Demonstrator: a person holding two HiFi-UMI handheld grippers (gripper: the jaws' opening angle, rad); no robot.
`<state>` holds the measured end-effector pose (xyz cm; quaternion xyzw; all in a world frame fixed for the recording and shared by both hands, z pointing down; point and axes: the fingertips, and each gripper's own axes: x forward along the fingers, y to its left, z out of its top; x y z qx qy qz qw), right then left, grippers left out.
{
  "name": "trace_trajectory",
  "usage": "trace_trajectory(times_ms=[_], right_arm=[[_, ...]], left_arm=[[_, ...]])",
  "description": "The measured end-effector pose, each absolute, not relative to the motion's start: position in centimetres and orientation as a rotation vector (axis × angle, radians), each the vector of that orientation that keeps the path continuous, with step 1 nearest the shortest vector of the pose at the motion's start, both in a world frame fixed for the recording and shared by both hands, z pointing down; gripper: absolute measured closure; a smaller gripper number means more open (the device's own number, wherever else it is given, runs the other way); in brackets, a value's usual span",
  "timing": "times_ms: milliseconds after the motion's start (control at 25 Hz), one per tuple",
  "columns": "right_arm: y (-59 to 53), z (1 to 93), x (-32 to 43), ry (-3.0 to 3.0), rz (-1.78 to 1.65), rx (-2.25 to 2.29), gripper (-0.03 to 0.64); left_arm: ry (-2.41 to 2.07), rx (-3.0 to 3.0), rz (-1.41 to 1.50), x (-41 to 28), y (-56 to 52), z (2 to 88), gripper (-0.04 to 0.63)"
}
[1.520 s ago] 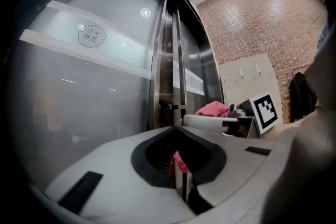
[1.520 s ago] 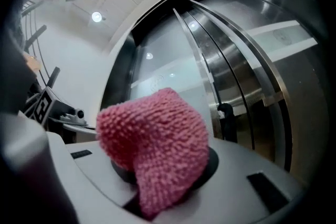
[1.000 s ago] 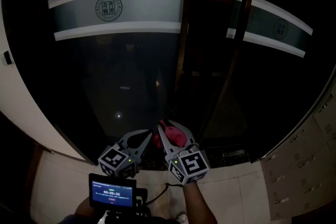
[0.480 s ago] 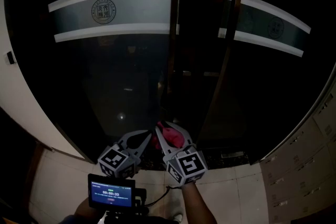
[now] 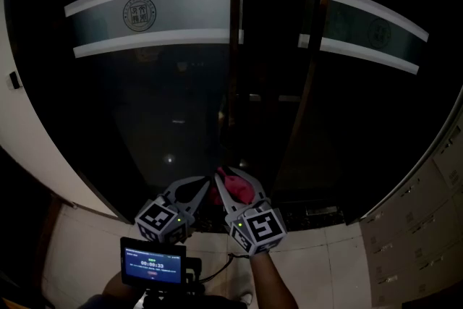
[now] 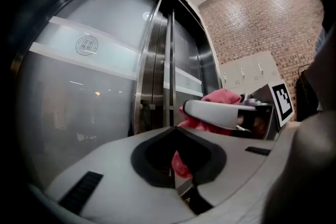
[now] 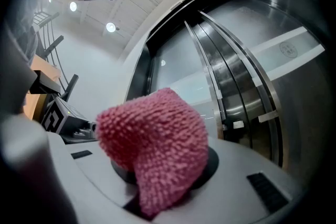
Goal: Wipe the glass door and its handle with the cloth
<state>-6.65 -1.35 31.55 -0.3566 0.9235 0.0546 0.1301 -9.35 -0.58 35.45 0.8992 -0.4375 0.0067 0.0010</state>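
A dark glass door with two white stripes and a round logo fills the head view. Vertical steel handle bars run down its middle seam, also seen in the left gripper view as handle bars. My right gripper is low in front of the door, shut on a pink cloth. The cloth bulges out over the right gripper jaws. My left gripper hangs just left of it, shut and holding nothing. From the left gripper the cloth shows to the right.
A white door frame curves down the left. Pale floor tiles lie below the door, with lockers at the right. A small lit screen sits under the grippers. A brick wall stands beyond the door.
The door and its handle bars have slid a little left in the head view. Both grippers stay low and side by side, the right one still holding the cloth.
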Motion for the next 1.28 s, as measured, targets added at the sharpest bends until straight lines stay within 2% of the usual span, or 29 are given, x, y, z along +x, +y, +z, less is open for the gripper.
trace_trajectory(times_ms=[1280], right_arm=[[-1.0,32.4,-4.8,2.685,0.143,-1.063,0.545]], left_arm=[[-1.354,2.818,0.018,-7.5,-0.1,35.7,0.584]])
